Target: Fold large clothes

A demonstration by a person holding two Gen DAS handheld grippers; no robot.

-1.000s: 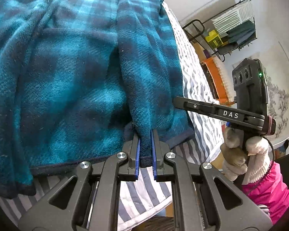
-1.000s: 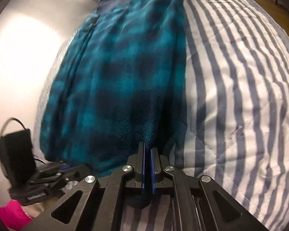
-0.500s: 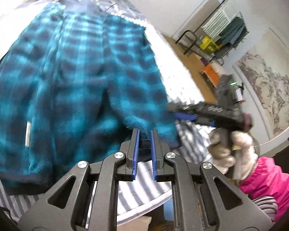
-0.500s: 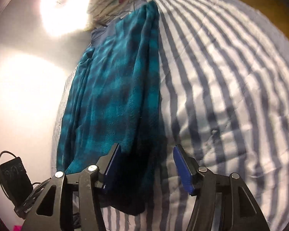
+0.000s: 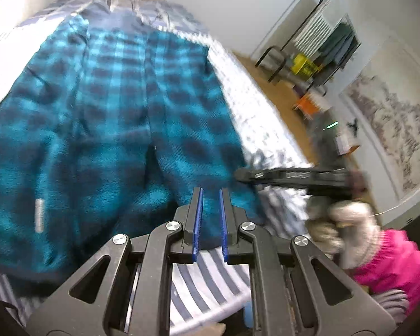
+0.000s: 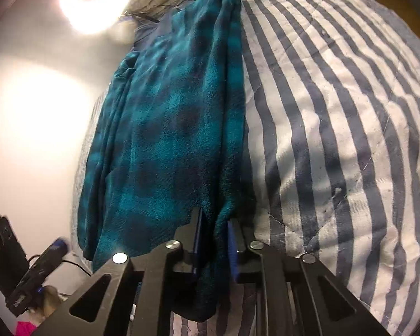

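The teal and navy checked fleece garment [image 5: 120,128] lies stretched lengthwise on the blue-and-white striped quilt [image 6: 336,128], its far end up by the pillows. My left gripper [image 5: 210,218] is clamped on the near hem. My right gripper [image 6: 214,240] sits at the hem's other corner; its jaws are closing around a thick bunch of fleece that lies between the blue pads. I judge the fold barely begun: the garment looks narrowed along its length, but the near end is not yet carried over towards the far one.
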